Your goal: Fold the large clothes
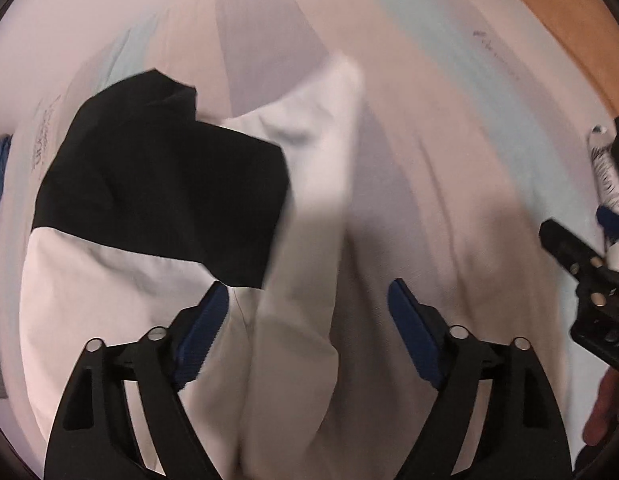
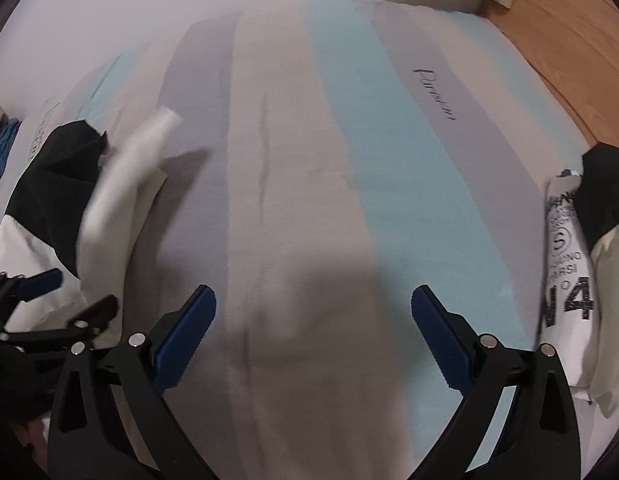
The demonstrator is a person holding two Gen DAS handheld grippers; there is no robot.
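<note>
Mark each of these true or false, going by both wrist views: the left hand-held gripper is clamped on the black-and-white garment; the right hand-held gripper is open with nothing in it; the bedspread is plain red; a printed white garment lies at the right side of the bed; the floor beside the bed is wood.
1. The left hand-held gripper is clamped on the black-and-white garment. False: its jaws stand wide apart above the cloth.
2. The right hand-held gripper is open with nothing in it. True.
3. The bedspread is plain red. False: it has grey, beige and light blue stripes.
4. A printed white garment lies at the right side of the bed. True.
5. The floor beside the bed is wood. True.
</note>
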